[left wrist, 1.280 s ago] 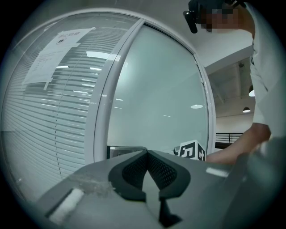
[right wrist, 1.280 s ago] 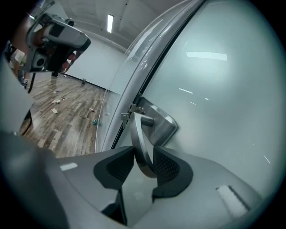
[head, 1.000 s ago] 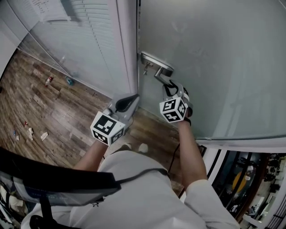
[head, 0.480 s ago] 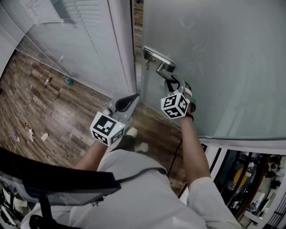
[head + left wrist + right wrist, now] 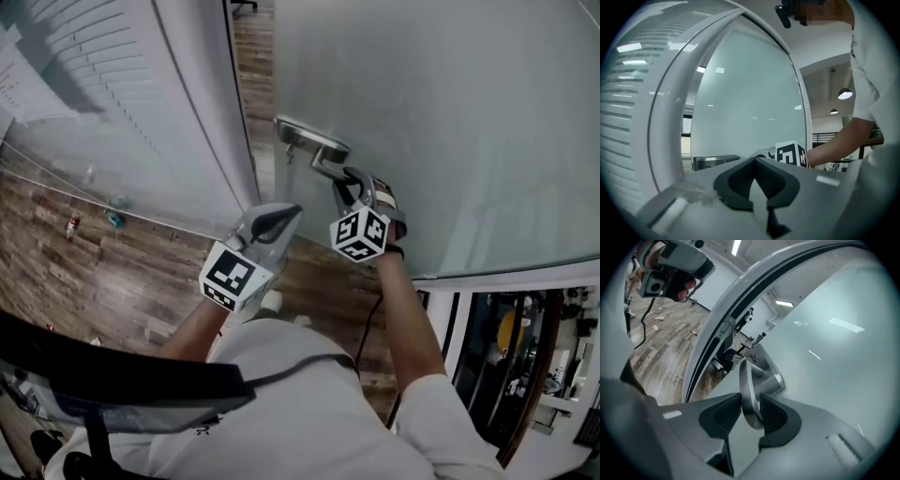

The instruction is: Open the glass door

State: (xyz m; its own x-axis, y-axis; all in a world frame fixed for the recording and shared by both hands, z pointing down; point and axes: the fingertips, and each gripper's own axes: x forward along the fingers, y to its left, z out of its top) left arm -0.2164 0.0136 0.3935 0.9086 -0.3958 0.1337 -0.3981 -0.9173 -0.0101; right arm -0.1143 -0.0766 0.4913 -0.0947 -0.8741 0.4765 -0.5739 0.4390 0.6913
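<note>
Wood-plank floor (image 5: 103,272) runs beneath a white door frame (image 5: 202,122) and a glass partition with blinds (image 5: 75,66), both left of the door handle (image 5: 323,169). Small bits of litter (image 5: 73,225) lie on the boards far to the handle's left. The frosted glass door (image 5: 450,112) carries that lever handle on a metal plate (image 5: 302,137) near its edge and stands ajar, with floor showing between edge and frame. The right tool (image 5: 349,183) is clamped on the lever (both pads press its sides). The left tool (image 5: 292,214), jaws together and empty, hangs just below and left of the handle, in front of the frame.
</note>
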